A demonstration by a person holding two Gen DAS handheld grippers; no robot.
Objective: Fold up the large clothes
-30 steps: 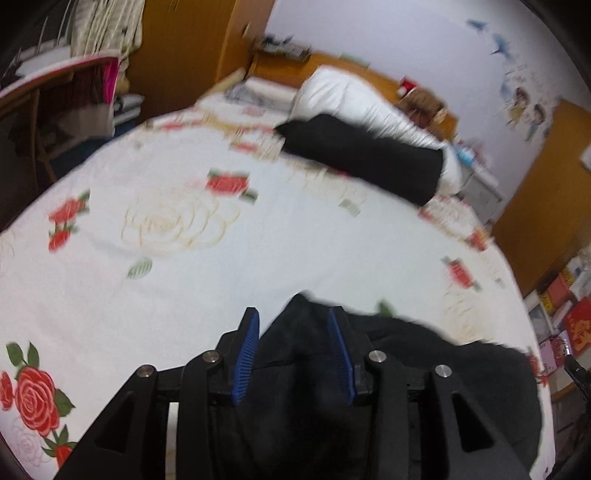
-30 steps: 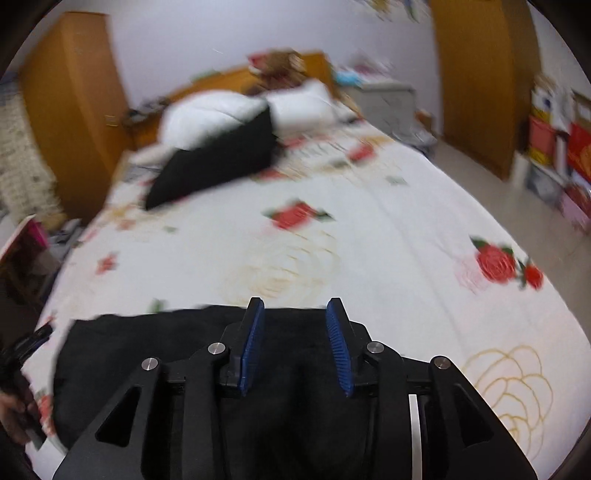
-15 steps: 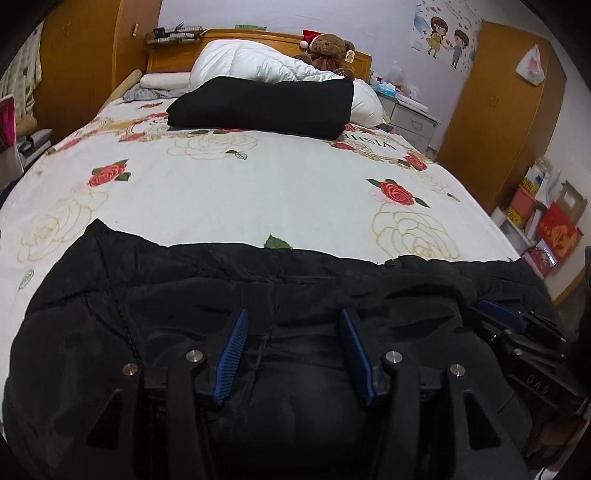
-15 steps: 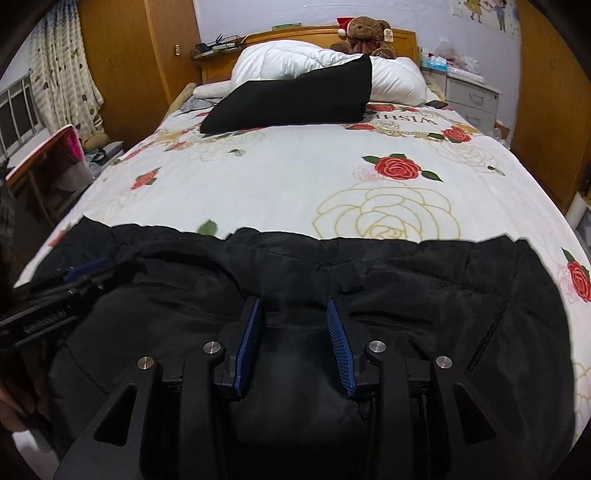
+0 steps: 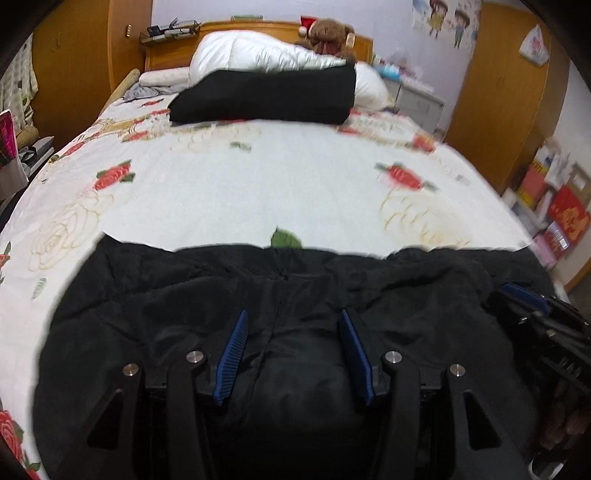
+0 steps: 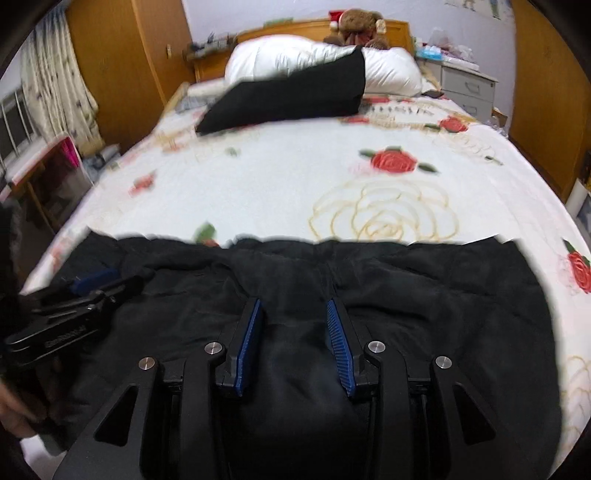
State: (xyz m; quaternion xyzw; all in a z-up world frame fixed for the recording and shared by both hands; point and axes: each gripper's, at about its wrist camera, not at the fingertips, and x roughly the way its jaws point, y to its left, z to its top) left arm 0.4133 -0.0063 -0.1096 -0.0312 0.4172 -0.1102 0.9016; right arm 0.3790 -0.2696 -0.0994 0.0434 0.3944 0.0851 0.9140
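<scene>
A large black garment [image 5: 207, 295] lies spread across the near end of the bed, and it also shows in the right wrist view [image 6: 461, 295]. My left gripper [image 5: 293, 321] is open, its blue pads wide apart over the garment's middle near a zipper line. My right gripper [image 6: 293, 308] is open over the same garment, with black cloth between and under the pads. Each gripper shows in the other's view: the right one at the far right [image 5: 532, 306], the left one at the far left [image 6: 85, 295].
The bed has a white sheet with red roses [image 5: 295, 177]. A folded black item [image 5: 266, 96] and a white duvet [image 5: 258, 55] lie at the headboard with a teddy bear [image 5: 328, 31]. Wardrobes stand on both sides; a nightstand [image 6: 467, 88] is to the right.
A second ago both grippers held bunched garment over the bed. The garment now lies spread flat on the near end, and the jaws have opened wider. The views have tilted up slightly.
</scene>
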